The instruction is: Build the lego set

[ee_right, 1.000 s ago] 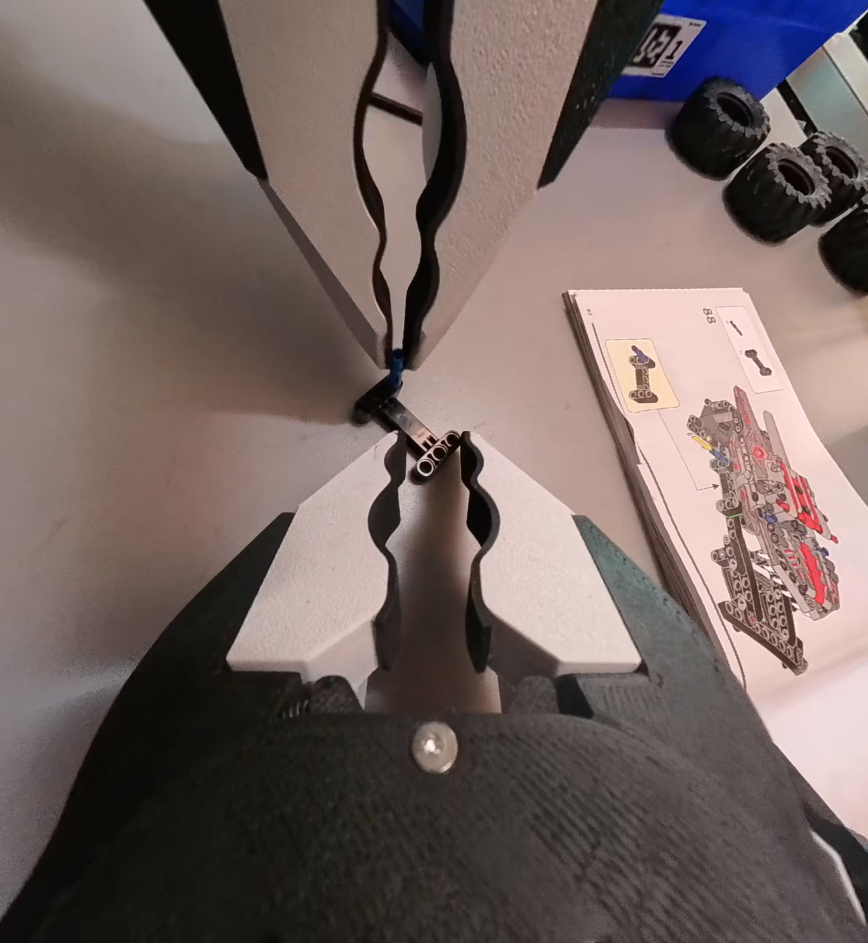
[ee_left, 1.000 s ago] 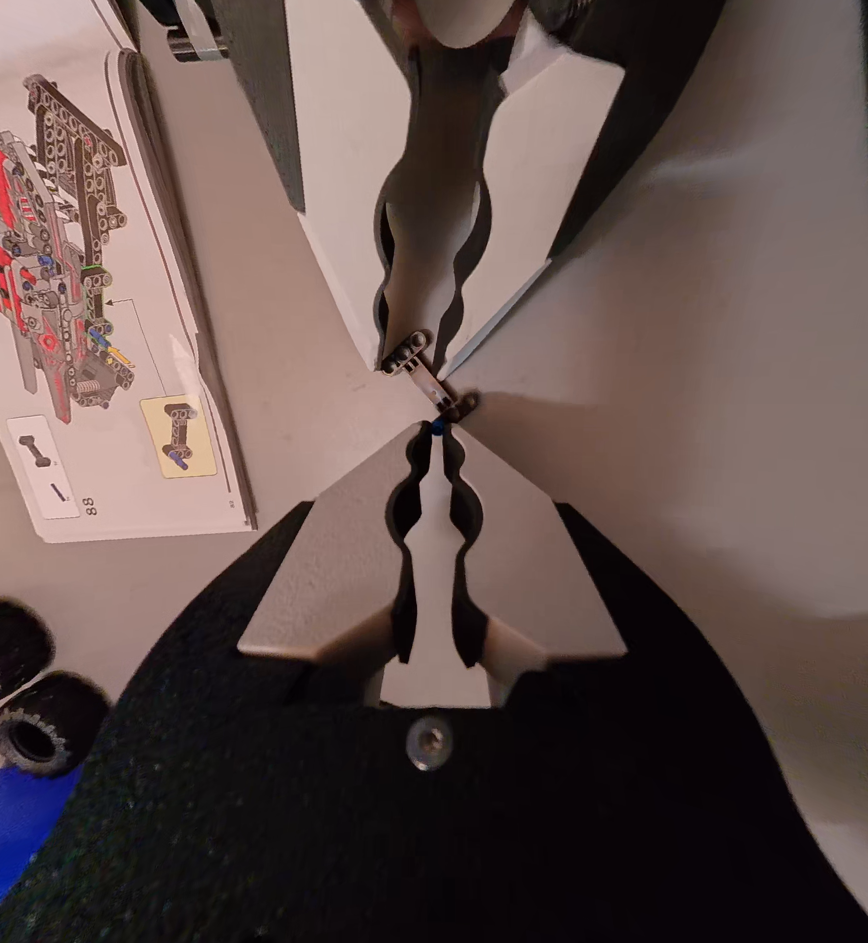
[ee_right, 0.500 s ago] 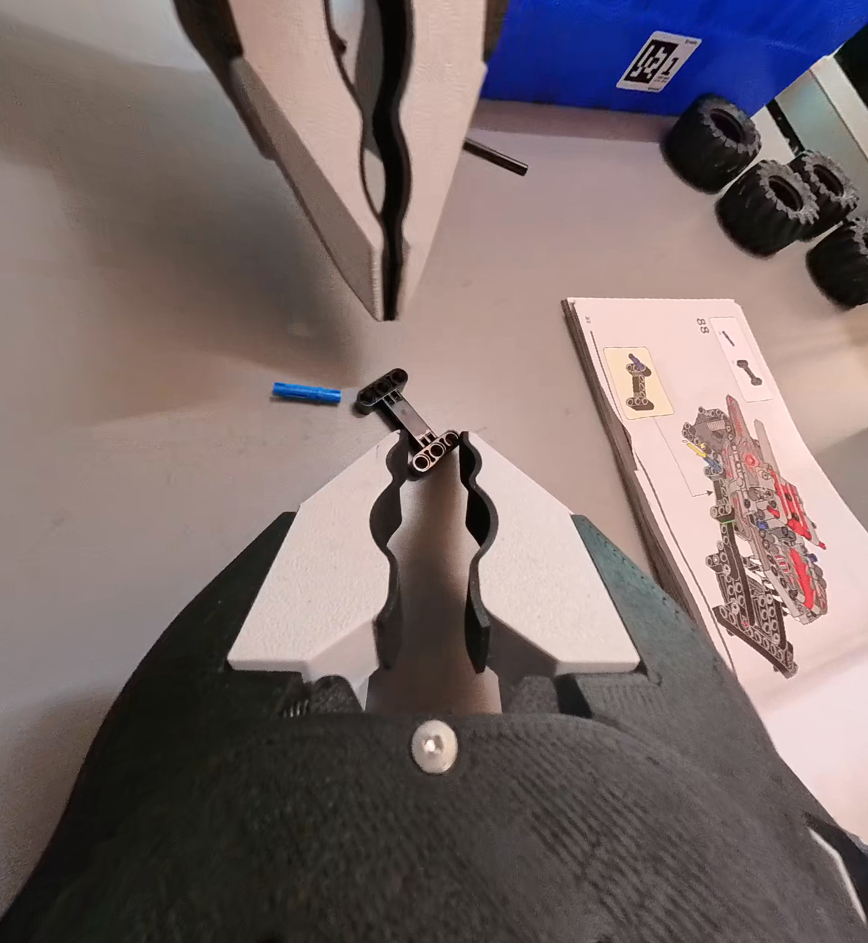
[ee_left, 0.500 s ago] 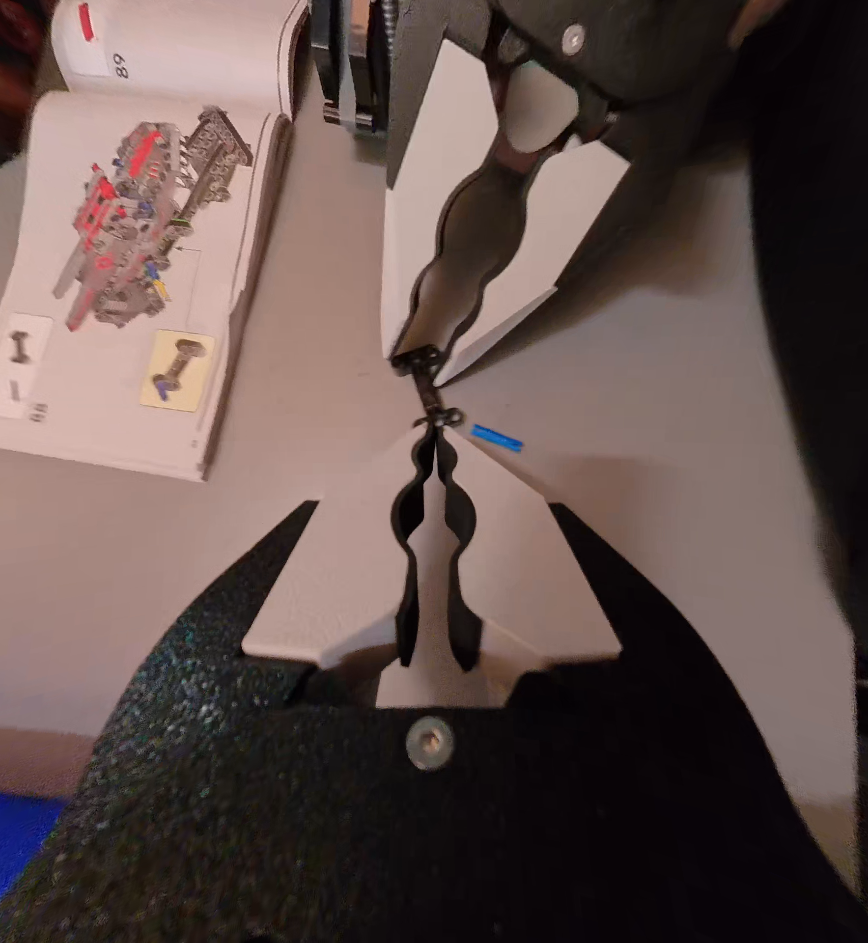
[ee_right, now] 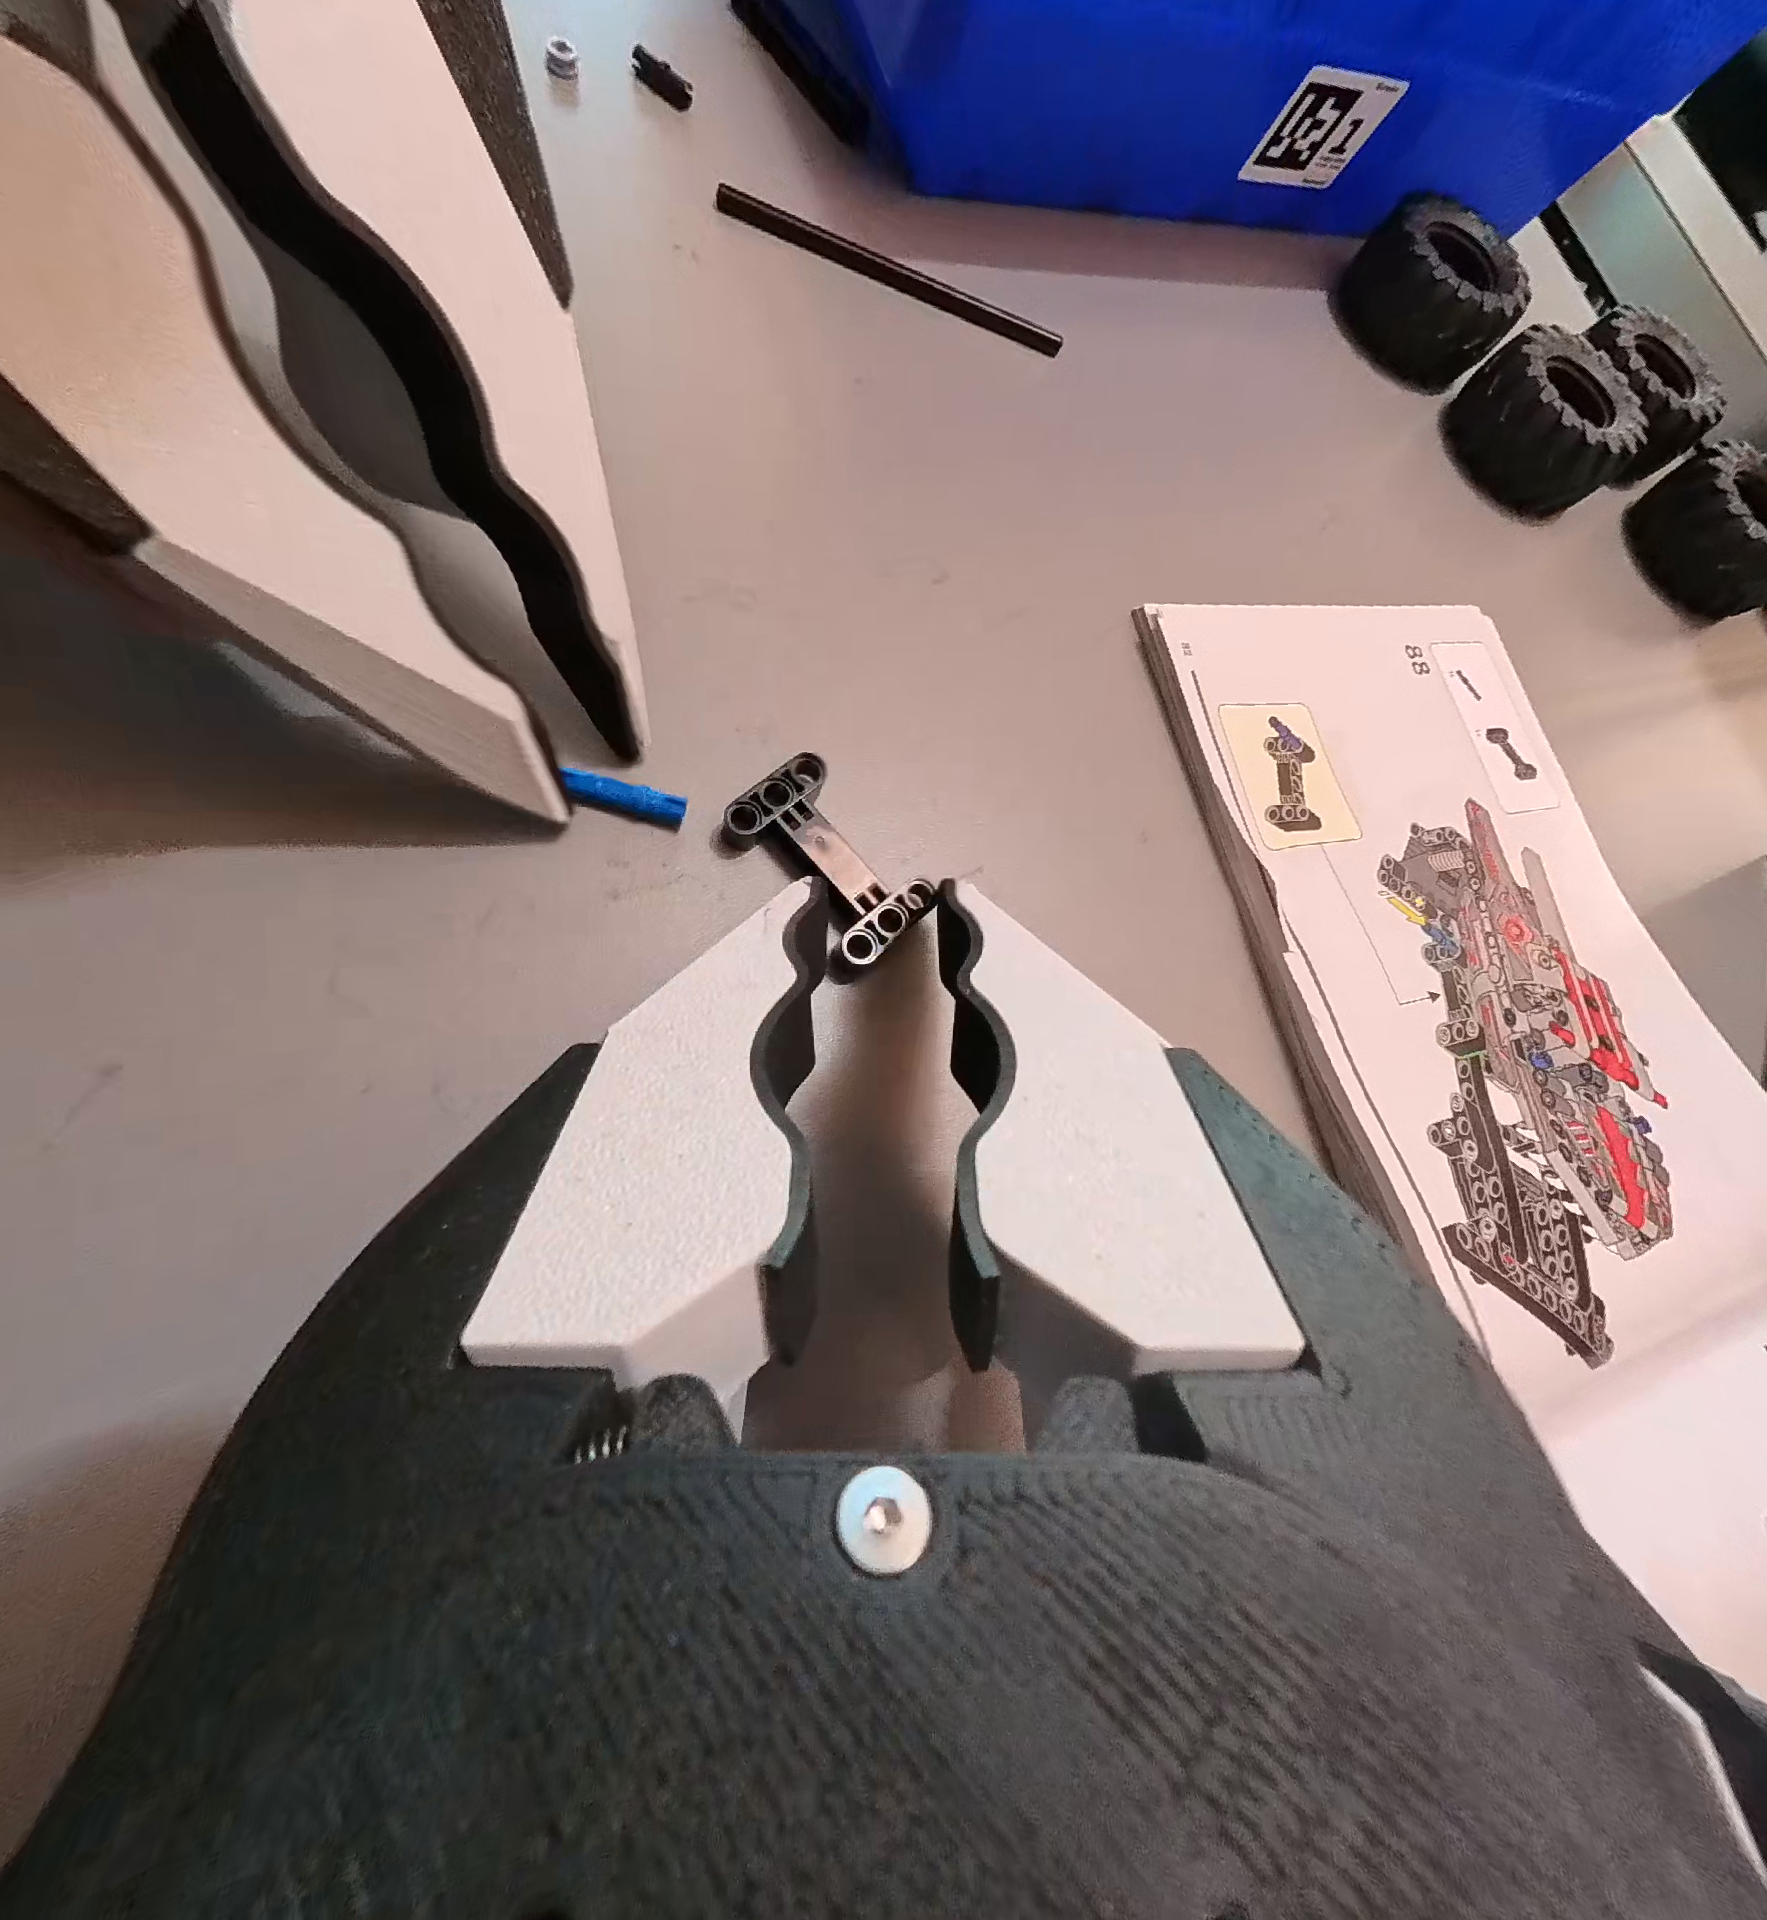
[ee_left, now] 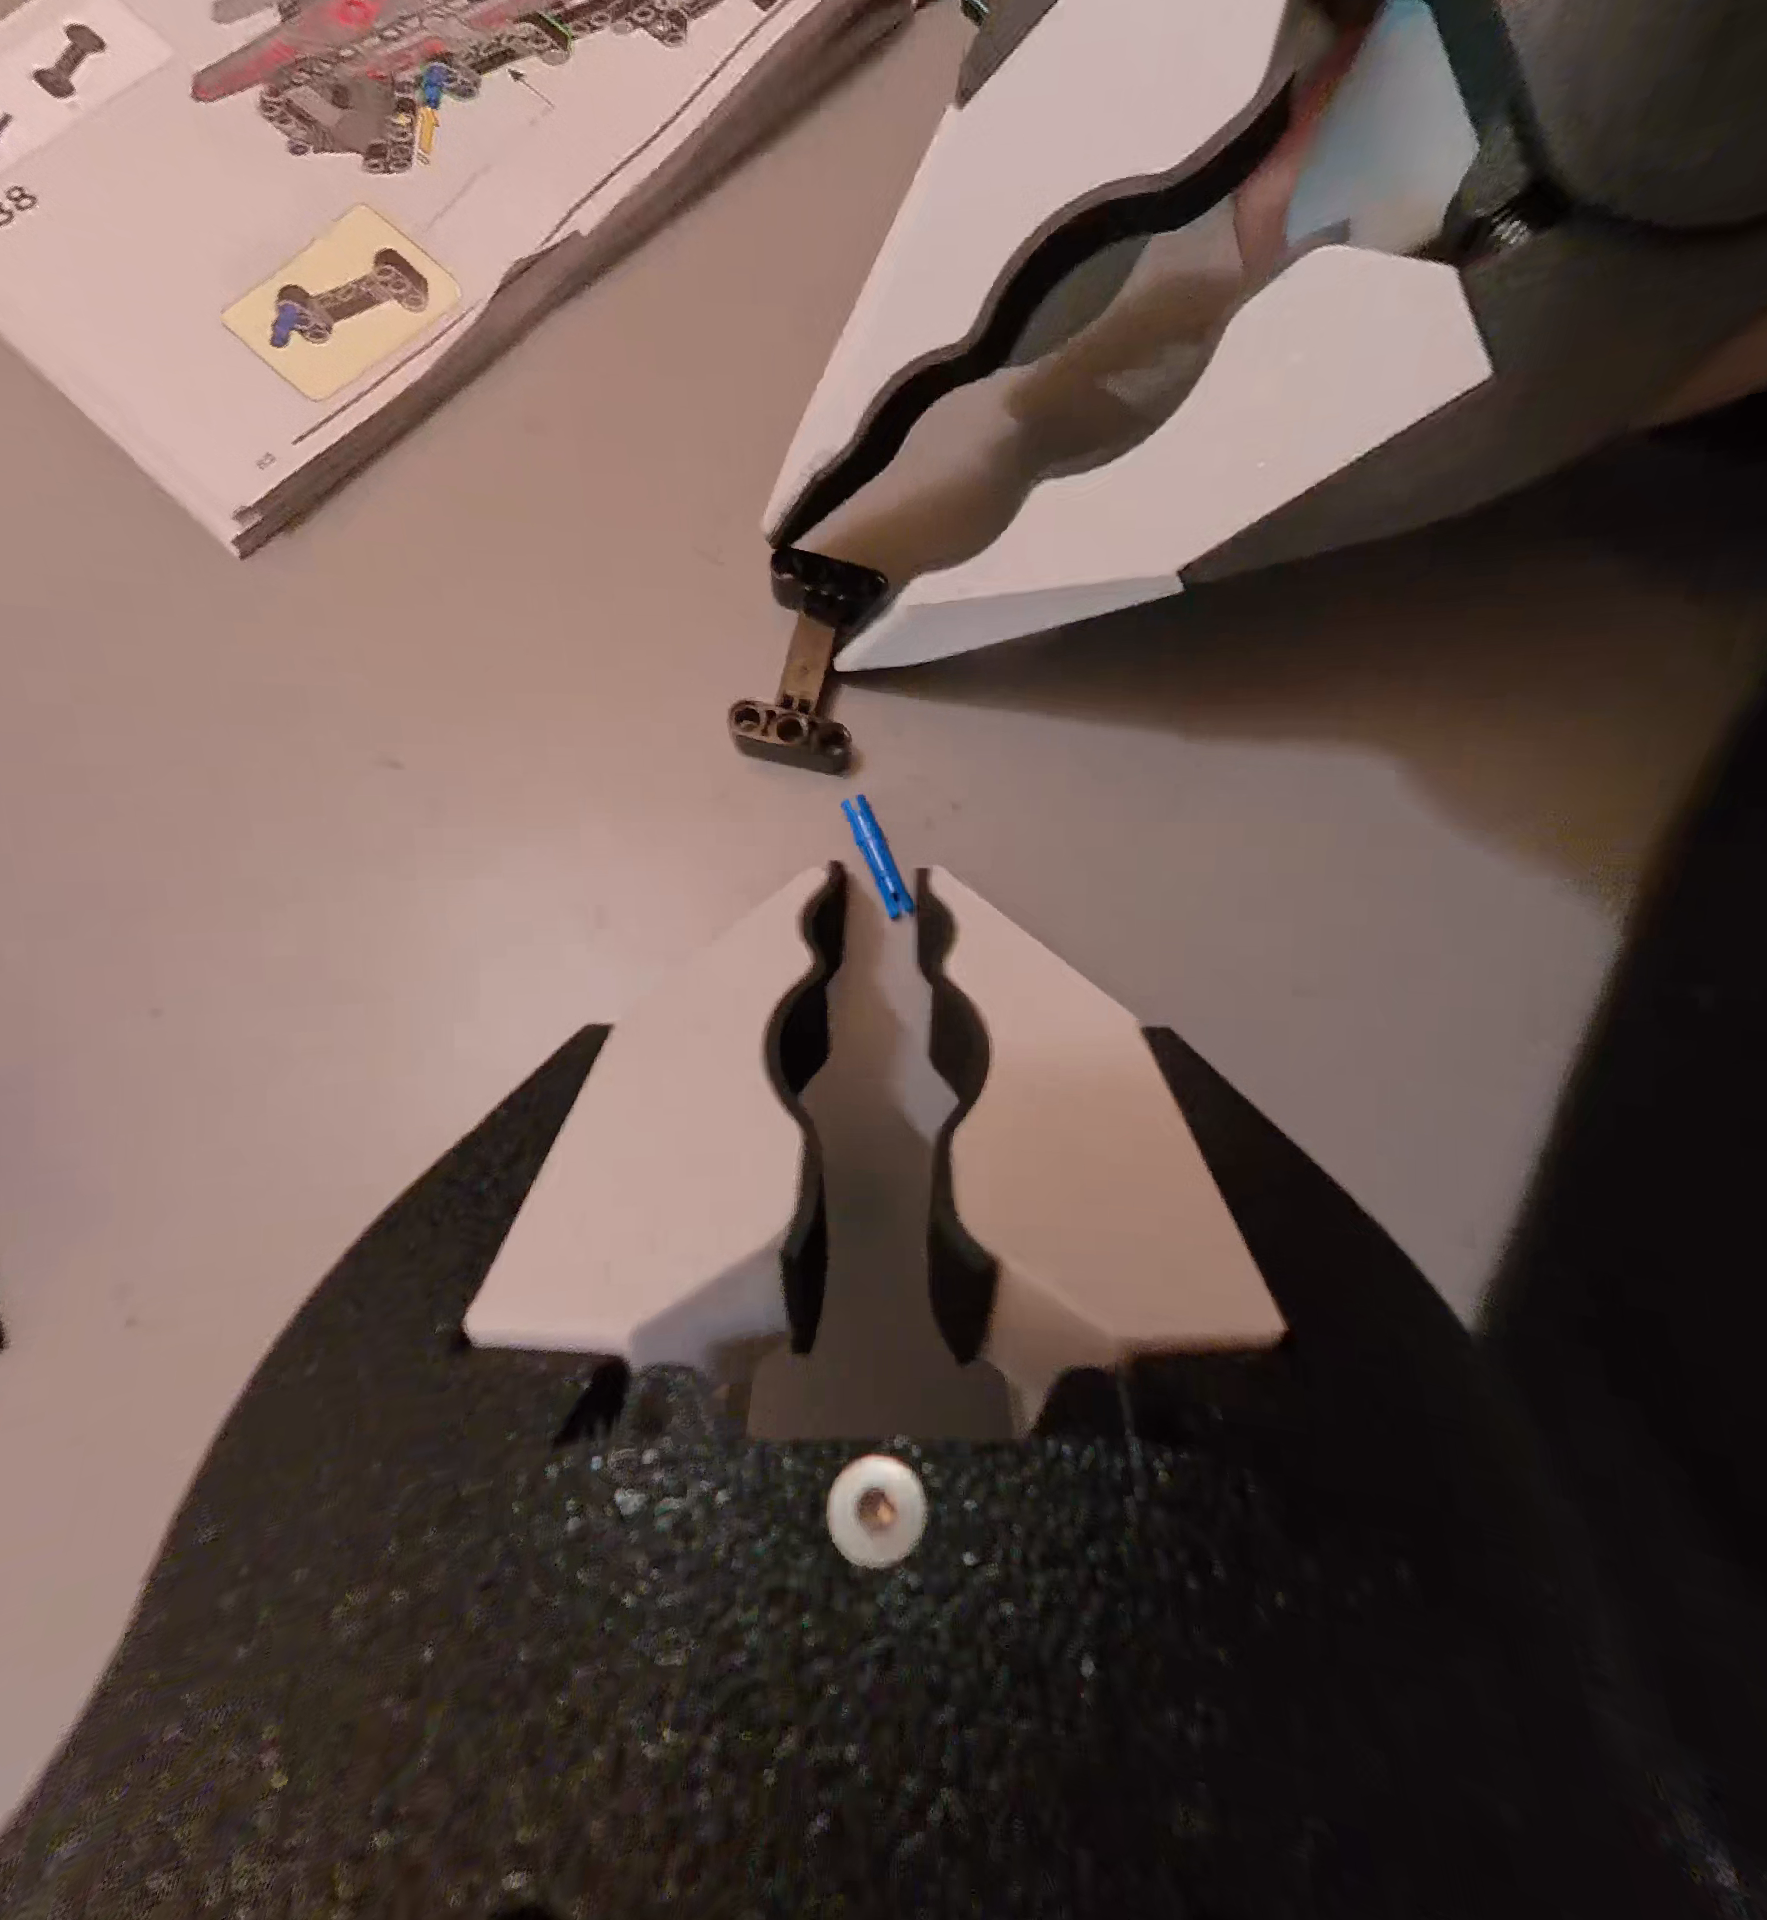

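Note:
A black H-shaped lego beam (ee_right: 817, 847) lies low over the grey table. My right gripper (ee_right: 879, 891) is shut on one end of it. In the left wrist view the beam (ee_left: 804, 665) sticks out of the right gripper (ee_left: 817, 603) towards me. A small blue pin (ee_left: 874, 857) lies on the table just short of the beam's free end. My left gripper (ee_left: 881, 873) is open, with its tips on either side of the pin's near end. In the right wrist view the pin (ee_right: 624, 798) pokes out from behind the left gripper (ee_right: 593, 779).
The open instruction booklet (ee_right: 1481, 987) lies right of the beam and also shows in the left wrist view (ee_left: 235, 260). Several black tyres (ee_right: 1585, 416), a blue bin (ee_right: 1118, 104), a black axle rod (ee_right: 889, 270) and small loose parts (ee_right: 661, 73) lie farther back. The gap from one gripper's tips to the other's is roughly 6 cm.
One second ago my left gripper held the blue pin against the beam. The pin dropped onto the table. The left gripper has opened and come down around it. The right gripper keeps the beam.

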A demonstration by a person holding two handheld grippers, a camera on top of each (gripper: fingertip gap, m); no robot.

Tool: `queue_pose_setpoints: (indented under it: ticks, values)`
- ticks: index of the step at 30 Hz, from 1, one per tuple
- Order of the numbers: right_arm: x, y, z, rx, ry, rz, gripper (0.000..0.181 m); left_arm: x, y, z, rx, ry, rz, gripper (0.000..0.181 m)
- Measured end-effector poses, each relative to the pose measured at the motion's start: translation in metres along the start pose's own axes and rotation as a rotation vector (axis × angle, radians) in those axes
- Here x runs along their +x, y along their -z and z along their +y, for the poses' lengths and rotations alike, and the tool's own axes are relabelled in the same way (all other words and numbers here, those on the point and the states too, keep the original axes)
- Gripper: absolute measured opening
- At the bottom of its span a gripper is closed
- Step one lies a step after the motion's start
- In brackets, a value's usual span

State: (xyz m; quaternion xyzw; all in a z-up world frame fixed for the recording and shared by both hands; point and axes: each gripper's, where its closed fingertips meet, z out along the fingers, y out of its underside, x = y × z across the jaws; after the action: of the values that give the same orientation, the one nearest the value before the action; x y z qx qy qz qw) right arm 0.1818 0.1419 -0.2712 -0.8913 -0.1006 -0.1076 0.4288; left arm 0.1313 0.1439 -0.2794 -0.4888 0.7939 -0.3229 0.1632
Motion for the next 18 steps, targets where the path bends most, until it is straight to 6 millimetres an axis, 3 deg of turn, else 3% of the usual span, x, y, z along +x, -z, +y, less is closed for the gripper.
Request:
queue_pose_setpoints:
  ticks: [1, 4, 8, 13, 16, 18]
  values:
    - [-0.001, 0.0, 0.0, -0.001, -0.007, -0.01, 0.021, 0.0, -0.001, 0.0, -0.006, -0.011, -0.002, 0.002]
    - [0.0, 0.008, -0.008, 0.044, -0.061, -0.009, 0.025, -0.005, 0.0, -0.004, -0.006, -0.04, -0.018, 0.002]
    - [0.007, 0.029, -0.023, 0.123, -0.165, -0.006, 0.029, -0.007, 0.018, -0.039, 0.23, 0.024, 0.031, 0.001]
    - [-0.005, 0.041, -0.051, 0.339, -0.552, -0.247, 0.034, -0.008, 0.044, -0.076, 0.547, -0.014, 0.035, 0.001]
    - [-0.011, 0.048, -0.068, 0.45, -0.717, -0.401, 0.02, -0.007, 0.045, -0.08, 0.573, -0.098, -0.016, 0.001]
    - [-0.008, 0.048, -0.068, 0.471, -0.74, -0.395, 0.024, -0.006, 0.049, -0.082, 0.6, -0.148, -0.025, 0.001]
